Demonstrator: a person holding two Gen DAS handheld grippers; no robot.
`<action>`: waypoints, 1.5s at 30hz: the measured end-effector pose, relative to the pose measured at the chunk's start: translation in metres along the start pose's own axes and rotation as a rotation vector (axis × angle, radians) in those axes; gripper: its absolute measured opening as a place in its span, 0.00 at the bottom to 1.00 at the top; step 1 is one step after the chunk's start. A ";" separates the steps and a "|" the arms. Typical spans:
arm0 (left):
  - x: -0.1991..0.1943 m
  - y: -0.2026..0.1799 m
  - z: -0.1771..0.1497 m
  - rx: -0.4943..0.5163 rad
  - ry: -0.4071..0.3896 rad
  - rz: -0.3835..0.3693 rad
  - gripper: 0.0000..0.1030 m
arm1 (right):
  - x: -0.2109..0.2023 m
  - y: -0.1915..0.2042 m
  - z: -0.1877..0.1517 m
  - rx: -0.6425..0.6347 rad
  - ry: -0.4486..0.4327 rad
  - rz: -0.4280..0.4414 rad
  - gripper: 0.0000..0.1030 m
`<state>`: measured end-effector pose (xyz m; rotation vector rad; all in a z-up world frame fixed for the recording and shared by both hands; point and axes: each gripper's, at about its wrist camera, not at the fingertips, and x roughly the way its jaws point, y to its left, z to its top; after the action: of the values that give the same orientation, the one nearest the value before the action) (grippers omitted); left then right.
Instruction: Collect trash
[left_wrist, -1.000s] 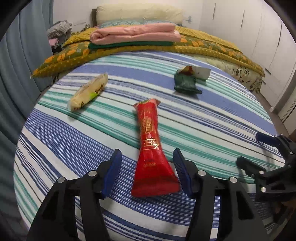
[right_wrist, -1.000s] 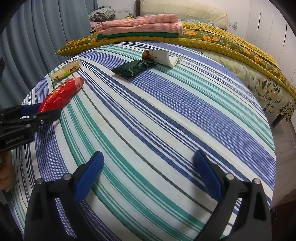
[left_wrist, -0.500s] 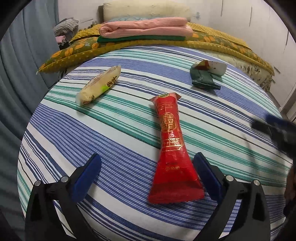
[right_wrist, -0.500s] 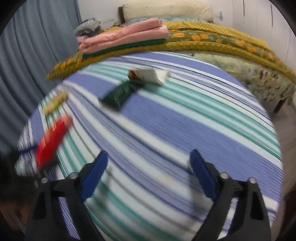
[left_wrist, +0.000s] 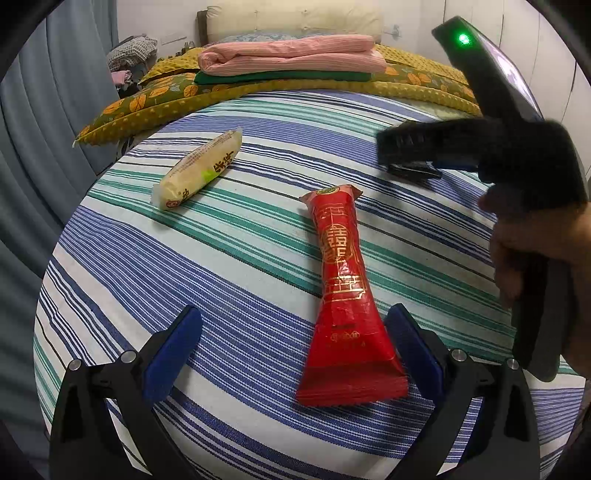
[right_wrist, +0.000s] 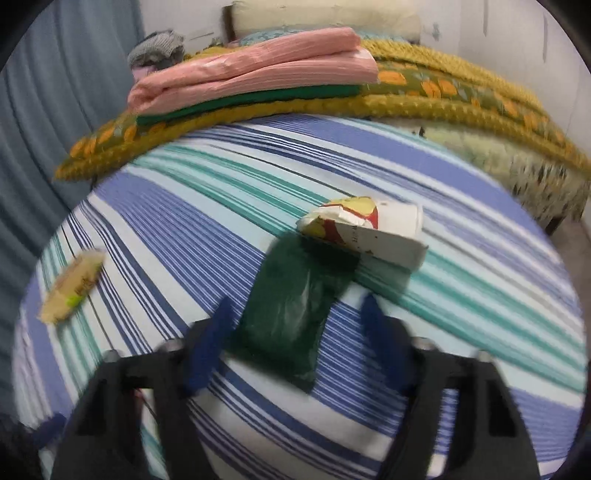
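Note:
A long red snack wrapper (left_wrist: 341, 288) lies on the striped bed sheet (left_wrist: 236, 258), its near end between the fingers of my open, empty left gripper (left_wrist: 293, 347). A pale yellow wrapper (left_wrist: 197, 170) lies further left; it also shows in the right wrist view (right_wrist: 72, 291). My right gripper (right_wrist: 297, 328) is open around the near end of a dark green bag (right_wrist: 295, 314), with a crushed white carton (right_wrist: 365, 229) just beyond. The right gripper's body (left_wrist: 480, 147) crosses the left wrist view, over the green bag (left_wrist: 413, 171).
Folded pink and green cloths (left_wrist: 291, 59) lie on a yellow patterned blanket (left_wrist: 155, 99) at the head of the bed. Grey curtains (left_wrist: 44, 122) hang on the left. The bed's right edge (right_wrist: 554, 206) drops to the floor.
My right gripper has swept forward across the bed to the green bag and its jaws have narrowed. My left gripper opened wider and shifted a little left of the red wrapper.

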<state>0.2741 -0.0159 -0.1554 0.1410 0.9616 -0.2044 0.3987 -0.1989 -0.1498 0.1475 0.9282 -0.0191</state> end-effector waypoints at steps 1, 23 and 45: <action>0.000 0.000 0.000 0.000 0.000 0.000 0.96 | -0.003 0.001 -0.003 -0.027 -0.006 0.011 0.42; 0.000 0.000 0.000 0.000 0.000 0.002 0.96 | -0.110 -0.054 -0.147 -0.246 0.017 0.163 0.43; -0.018 0.008 0.011 0.052 0.019 -0.232 0.90 | -0.142 -0.045 -0.126 -0.332 0.038 0.191 0.81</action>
<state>0.2749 -0.0088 -0.1339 0.0786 0.9915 -0.4425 0.2093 -0.2334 -0.1165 -0.0725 0.9389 0.3139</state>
